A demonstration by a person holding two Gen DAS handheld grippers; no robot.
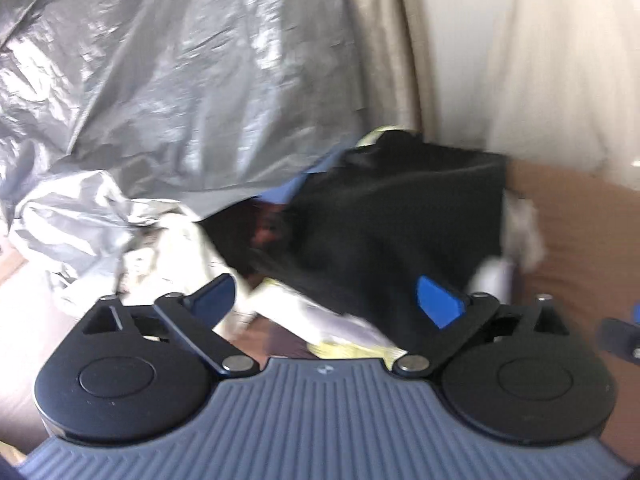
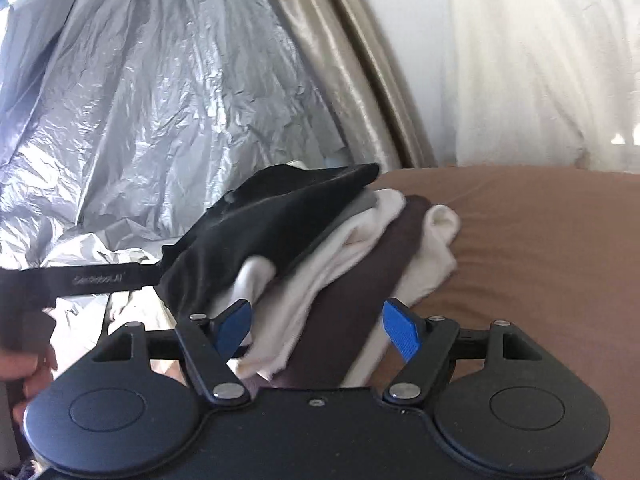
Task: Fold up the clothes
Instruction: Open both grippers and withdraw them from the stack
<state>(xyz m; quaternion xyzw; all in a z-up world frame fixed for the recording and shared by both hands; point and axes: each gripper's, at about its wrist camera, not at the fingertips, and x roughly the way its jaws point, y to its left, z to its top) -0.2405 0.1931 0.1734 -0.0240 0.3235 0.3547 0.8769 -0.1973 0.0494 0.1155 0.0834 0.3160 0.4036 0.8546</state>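
Observation:
A pile of folded clothes lies on the brown bed sheet [image 2: 540, 248]: a black garment [image 2: 280, 220] on top, cream pieces [image 2: 352, 244] and a dark brown one [image 2: 360, 288] beneath. My right gripper [image 2: 318, 328] is open, its blue pads either side of the pile's near end. The left wrist view is blurred. There my left gripper [image 1: 324, 300] is open in front of the black garment [image 1: 400, 220], with a pale yellowish cloth [image 1: 332, 324] below it. The left gripper's black side [image 2: 92, 278] reaches the black garment's left edge.
A crinkled silver plastic sheet [image 2: 140, 100] fills the left and back. A beige curtain [image 2: 352, 60] and a white curtain [image 2: 540, 80] hang behind the bed. A hand [image 2: 28, 364] shows at lower left. The right gripper's edge [image 1: 620, 336] is at far right.

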